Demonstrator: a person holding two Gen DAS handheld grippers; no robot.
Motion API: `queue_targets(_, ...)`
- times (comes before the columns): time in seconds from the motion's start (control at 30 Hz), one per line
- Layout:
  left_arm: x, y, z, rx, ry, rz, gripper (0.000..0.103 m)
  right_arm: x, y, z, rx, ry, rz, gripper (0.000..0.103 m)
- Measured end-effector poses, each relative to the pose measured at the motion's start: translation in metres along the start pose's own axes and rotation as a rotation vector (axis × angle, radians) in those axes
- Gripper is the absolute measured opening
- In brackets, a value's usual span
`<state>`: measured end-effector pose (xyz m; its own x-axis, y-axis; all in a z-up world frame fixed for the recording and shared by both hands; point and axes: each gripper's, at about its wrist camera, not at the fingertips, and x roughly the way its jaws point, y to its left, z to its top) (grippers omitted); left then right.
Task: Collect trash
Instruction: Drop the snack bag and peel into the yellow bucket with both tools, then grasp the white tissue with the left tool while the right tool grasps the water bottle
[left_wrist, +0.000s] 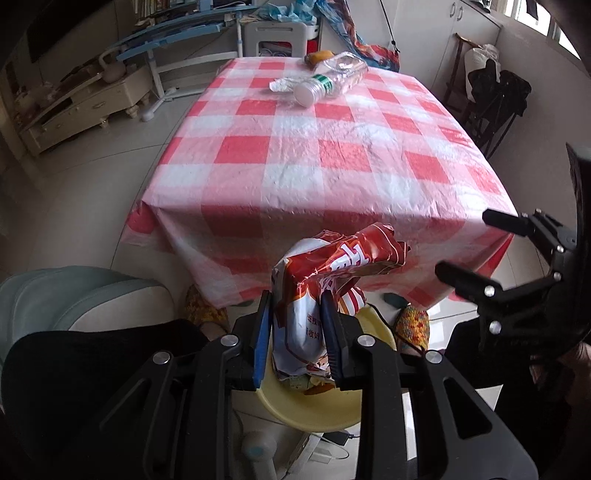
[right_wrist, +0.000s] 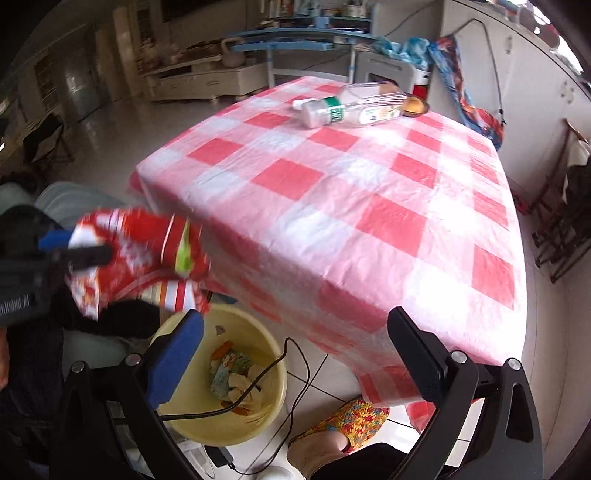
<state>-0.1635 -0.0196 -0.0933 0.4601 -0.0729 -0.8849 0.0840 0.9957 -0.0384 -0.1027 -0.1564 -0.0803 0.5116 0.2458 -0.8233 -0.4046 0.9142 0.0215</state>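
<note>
My left gripper (left_wrist: 295, 306) is shut on a crumpled red and white snack bag (left_wrist: 332, 273), held just above a yellow bin (left_wrist: 314, 417) on the floor. In the right wrist view the same snack bag (right_wrist: 136, 254) hangs blurred at the left, over the yellow bin (right_wrist: 273, 384), which holds several scraps. My right gripper (right_wrist: 295, 350) stands wide open with nothing between its fingers, near the table's front edge; the right gripper (left_wrist: 476, 254) also shows at the right of the left wrist view. A clear plastic bottle (left_wrist: 328, 83) lies on the far end of the table.
The table carries a red and white checked cloth (left_wrist: 332, 155). A crumpled white wrapper (left_wrist: 282, 84) and a small orange item (left_wrist: 317, 56) lie by the bottle. A black cable (right_wrist: 291, 373) runs over the bin's rim. A person's knitted slippers (right_wrist: 351, 421) rest beside the bin.
</note>
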Motion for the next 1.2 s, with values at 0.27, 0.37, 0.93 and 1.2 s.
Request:
queue_targets(0.27,0.025,-0.014,-0.021,0.068,0.124,0.005,0.057,-0.003,-0.009,-0.001,0.038,-0.016,-0.013,0.095)
queue_targets(0.37,0.019,-0.009,-0.016,0.043,0.083,0.015,0.065,-0.001,-0.008,0.000,0.035,-0.016,-0.013,0.095)
queue_targets(0.93,-0.019,0.046,0.103,-0.160,-0.287,0.053,0.087,-0.002,-0.014,0.024,0.072,-0.074,-0.025,0.095)
queue_targets(1.2,0.025,0.055,0.205,-0.165,-0.317,0.054,0.087,0.022,-0.027,0.072,0.096,-0.102,-0.038,0.095)
